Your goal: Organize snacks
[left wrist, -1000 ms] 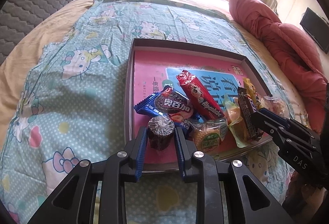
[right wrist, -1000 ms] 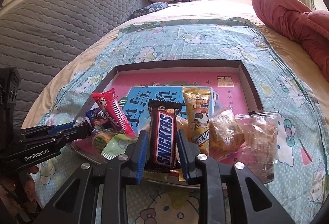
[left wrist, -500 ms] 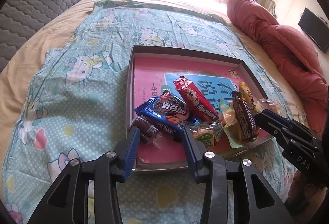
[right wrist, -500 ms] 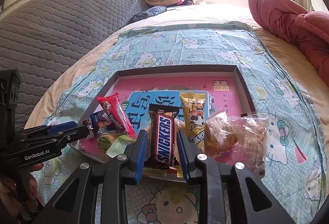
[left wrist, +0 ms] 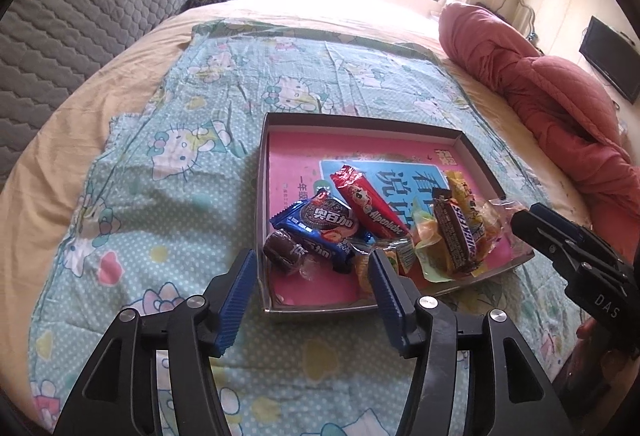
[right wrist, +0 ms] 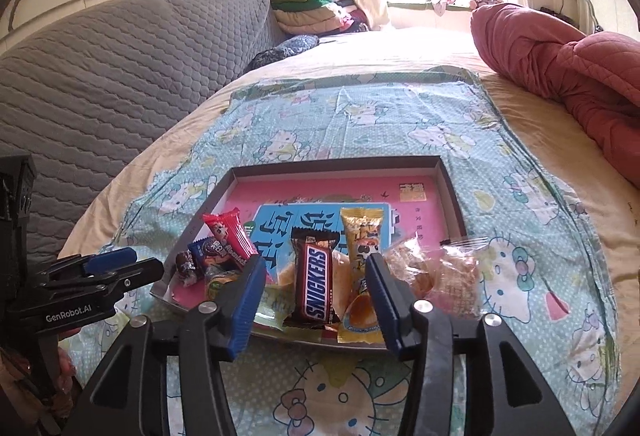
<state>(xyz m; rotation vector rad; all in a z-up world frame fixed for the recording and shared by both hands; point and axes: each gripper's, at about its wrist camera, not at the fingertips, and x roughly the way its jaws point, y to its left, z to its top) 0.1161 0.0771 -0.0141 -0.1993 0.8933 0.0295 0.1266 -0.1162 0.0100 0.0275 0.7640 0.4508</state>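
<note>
Wrapped snacks lie heaped at the near end of a shallow pink-floored box (left wrist: 276, 124): chocolate bar (right wrist: 318, 286), red wafer stick (left wrist: 370, 206), blue cookie pack (left wrist: 320, 228), brown candy (left wrist: 284, 250).

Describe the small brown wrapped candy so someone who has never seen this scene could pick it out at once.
On the bed, a shallow tray with a pink floor holds a pile of snacks. The brown candy lies at the pile's left end by the tray's left wall, touching the blue Oreo pack. It alone is short, round and dark brown with twisted clear ends.
</note>
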